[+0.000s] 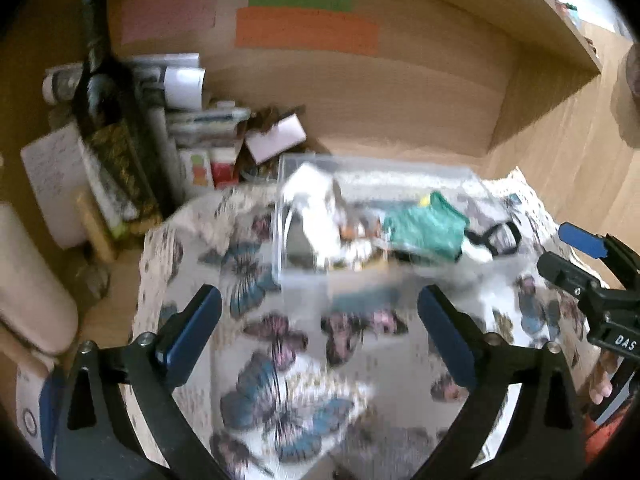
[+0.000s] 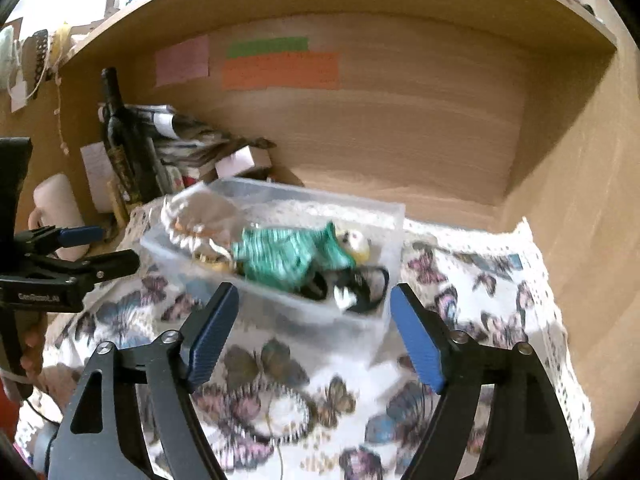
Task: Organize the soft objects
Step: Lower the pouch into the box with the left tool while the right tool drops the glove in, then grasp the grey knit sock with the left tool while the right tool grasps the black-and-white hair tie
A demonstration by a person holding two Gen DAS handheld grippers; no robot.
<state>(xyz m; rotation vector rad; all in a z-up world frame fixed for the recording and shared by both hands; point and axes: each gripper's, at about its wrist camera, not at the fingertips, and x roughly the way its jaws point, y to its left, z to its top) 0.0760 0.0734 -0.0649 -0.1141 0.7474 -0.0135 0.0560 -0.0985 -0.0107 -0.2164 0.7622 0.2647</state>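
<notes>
You are holding both grippers open and empty over a butterfly-print cloth (image 2: 480,280) spread across a wooden desk (image 1: 560,184): the left gripper (image 1: 320,332) is spreading its blue pads wide above the cloth's near edge, gripping nothing, and the right gripper (image 2: 314,336) is likewise gaping with nothing between its fingers. A clear plastic bin (image 2: 372,216) is sitting on the cloth toward its far edge, just ahead of both grippers. Inside it, a green knitted piece (image 2: 280,256) is lying in the middle, a black-and-white soft item (image 2: 360,284) is resting at the bin's right end, and a pale crumpled cloth (image 2: 200,208) is bunching up at its left end. A dark bottle (image 1: 100,92) is standing among stacked papers at the desk's far left corner; both views are blurred
</notes>
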